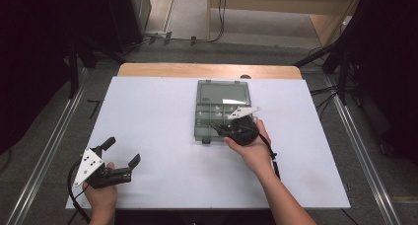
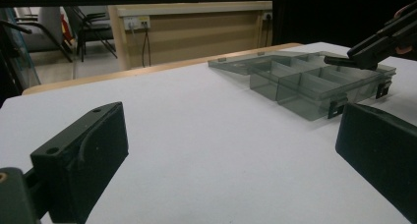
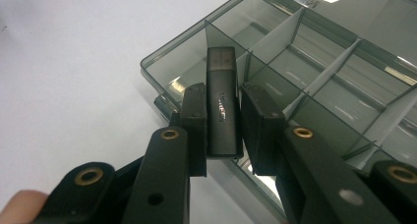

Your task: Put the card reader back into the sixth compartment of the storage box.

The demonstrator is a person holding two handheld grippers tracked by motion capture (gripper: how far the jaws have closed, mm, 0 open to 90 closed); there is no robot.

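Observation:
A grey see-through compartment box (image 1: 197,111) lies open on the white table, its lid folded back toward the far edge. My right gripper (image 1: 215,128) reaches over the box's near left corner, shut on a small black flash drive (image 3: 221,96). In the right gripper view (image 3: 223,116) the drive stands upright between the pads, above a corner compartment of the box (image 3: 192,30). My left gripper (image 1: 122,151) rests open near the table's front left, with nothing between its jaws (image 2: 231,150). From there the box (image 2: 305,84) and the right gripper (image 2: 344,61) show farther off.
The white table top (image 1: 157,111) is bare around the box. A wooden strip (image 1: 207,69) runs along the far edge. Metal rails (image 1: 44,156) flank the table on the floor, and dark stands and cables sit at the sides.

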